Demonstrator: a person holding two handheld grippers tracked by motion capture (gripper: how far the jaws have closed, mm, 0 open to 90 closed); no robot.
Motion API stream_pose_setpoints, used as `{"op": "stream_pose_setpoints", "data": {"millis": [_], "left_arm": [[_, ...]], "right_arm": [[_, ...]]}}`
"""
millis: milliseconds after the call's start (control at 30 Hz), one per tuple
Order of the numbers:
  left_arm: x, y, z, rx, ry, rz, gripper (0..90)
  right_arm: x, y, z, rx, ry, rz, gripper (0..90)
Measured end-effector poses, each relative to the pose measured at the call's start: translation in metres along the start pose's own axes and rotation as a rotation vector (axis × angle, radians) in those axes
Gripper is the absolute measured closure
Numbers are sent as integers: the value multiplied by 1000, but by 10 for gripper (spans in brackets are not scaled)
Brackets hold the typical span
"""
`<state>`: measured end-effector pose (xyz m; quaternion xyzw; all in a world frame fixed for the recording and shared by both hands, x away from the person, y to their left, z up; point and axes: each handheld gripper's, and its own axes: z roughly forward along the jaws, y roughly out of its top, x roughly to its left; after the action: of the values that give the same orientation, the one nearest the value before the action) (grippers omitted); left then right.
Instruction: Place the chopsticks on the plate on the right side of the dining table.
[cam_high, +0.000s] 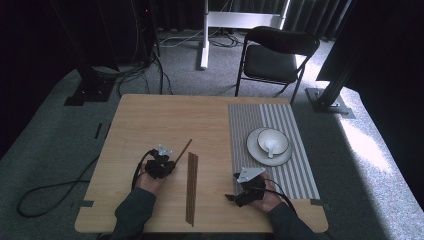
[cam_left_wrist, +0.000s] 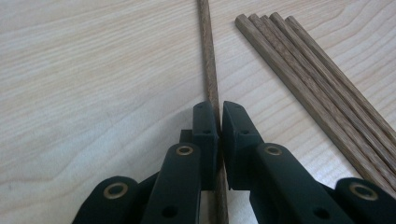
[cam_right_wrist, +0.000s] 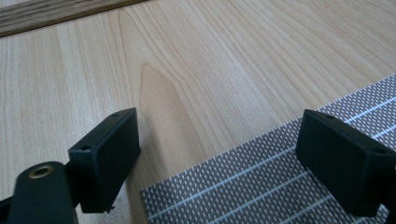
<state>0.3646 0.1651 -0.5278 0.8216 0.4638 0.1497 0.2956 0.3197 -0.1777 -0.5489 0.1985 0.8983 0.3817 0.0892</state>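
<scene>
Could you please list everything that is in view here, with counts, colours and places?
single chopstick: one, brown wood, clamped in the left gripper, apart from the bundle
chopstick bundle: several sticks, brown wood, lying on the table between the two grippers
placemat: one, grey striped, right part of the table
plate: one, white, on the placemat
bowl: one, white, on the plate
spoon: one, white, in the bowl
table: one, light wood
chair: one, black, beyond the table
left gripper: black, jaws shut on the single chopstick
right gripper: black, jaws open over the placemat's corner
</scene>
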Motion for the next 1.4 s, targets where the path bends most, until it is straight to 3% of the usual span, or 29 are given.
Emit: {"op": "stream_pose_setpoints", "data": {"millis": [733, 1400], "left_arm": [[1, 21, 2, -26, -3, 18, 846], [-3, 43, -7, -66, -6, 45, 846]], "right_arm": [[0, 0, 0, 0, 0, 0, 128], [0, 0, 0, 1, 0, 2, 128]]}}
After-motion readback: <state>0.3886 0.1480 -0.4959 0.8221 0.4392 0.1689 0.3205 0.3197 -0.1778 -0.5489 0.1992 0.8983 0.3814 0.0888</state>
